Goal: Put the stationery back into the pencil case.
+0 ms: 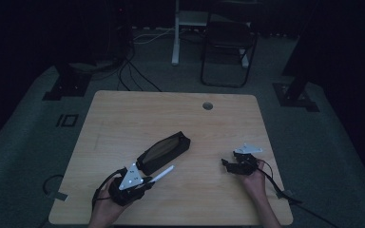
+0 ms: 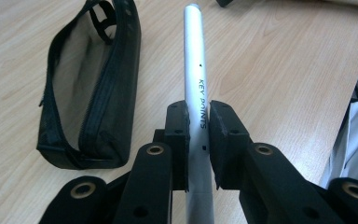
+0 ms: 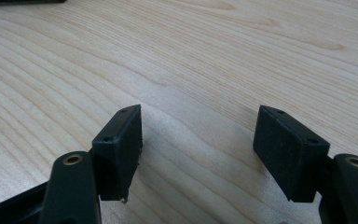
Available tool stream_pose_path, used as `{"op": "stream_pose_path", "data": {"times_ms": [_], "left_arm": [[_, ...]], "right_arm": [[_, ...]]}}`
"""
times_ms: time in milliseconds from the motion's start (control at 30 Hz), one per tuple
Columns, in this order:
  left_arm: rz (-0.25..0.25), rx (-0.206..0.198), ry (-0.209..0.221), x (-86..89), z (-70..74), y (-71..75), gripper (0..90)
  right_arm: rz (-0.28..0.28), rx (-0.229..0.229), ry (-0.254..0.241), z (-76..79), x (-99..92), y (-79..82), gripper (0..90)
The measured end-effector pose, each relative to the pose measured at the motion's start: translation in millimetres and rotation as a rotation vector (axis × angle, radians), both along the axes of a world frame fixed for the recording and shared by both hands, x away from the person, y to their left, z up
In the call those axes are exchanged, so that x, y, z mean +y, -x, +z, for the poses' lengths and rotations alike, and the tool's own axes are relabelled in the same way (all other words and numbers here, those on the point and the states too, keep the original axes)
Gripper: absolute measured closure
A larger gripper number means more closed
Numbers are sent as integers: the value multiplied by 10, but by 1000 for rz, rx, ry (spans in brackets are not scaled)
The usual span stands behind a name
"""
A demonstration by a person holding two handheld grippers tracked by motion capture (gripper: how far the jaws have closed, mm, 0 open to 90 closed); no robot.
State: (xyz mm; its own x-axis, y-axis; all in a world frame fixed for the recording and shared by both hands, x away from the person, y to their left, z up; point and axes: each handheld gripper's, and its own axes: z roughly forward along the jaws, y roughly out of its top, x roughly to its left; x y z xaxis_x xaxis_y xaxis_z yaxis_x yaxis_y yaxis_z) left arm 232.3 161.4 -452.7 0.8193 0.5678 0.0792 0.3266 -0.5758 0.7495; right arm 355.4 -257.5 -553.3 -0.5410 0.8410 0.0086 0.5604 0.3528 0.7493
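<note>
Left claw (image 2: pixel 198 116) is clamped on a silver marker pen (image 2: pixel 196 79), pads pressing both sides of the barrel about mid-length; the barrel carries handwritten "KEY POINTS" and runs straight out ahead between the jaws. In the high view the left claw (image 1: pixel 145 181) sits just off the near end of the black pencil case (image 1: pixel 164 151), with the pen (image 1: pixel 163 174) pointing up and right alongside the case, just beside it but apart from it. Can't tell from the frames whether the pen tip clears the worktop (image 1: pixel 123 118) or rests on it. The pencil case (image 2: pixel 91 88) lies on its side on the worktop with its zip open and the pale lining showing. Right claw (image 3: pixel 198 154) is well apart from the case, out towards the right edge of the worktop (image 3: pixel 177 51); jaws stand wide with nothing between them, bare wood grain under the gap. In the high view the right claw (image 1: pixel 225 164) points left towards the case, hand behind it.
</note>
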Motion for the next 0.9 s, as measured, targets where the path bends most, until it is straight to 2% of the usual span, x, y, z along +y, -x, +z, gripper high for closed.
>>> {"op": "stream_pose_path", "data": {"times_ms": [467, 900], "left_arm": [[-27, -5, 42, 37, 187, -9, 789], [-23, -41, 44, 78, 353, -31, 789]], "right_arm": [[0, 0, 0, 0, 0, 0, 327], [0, -1, 1, 0, 0, -1, 327]]}}
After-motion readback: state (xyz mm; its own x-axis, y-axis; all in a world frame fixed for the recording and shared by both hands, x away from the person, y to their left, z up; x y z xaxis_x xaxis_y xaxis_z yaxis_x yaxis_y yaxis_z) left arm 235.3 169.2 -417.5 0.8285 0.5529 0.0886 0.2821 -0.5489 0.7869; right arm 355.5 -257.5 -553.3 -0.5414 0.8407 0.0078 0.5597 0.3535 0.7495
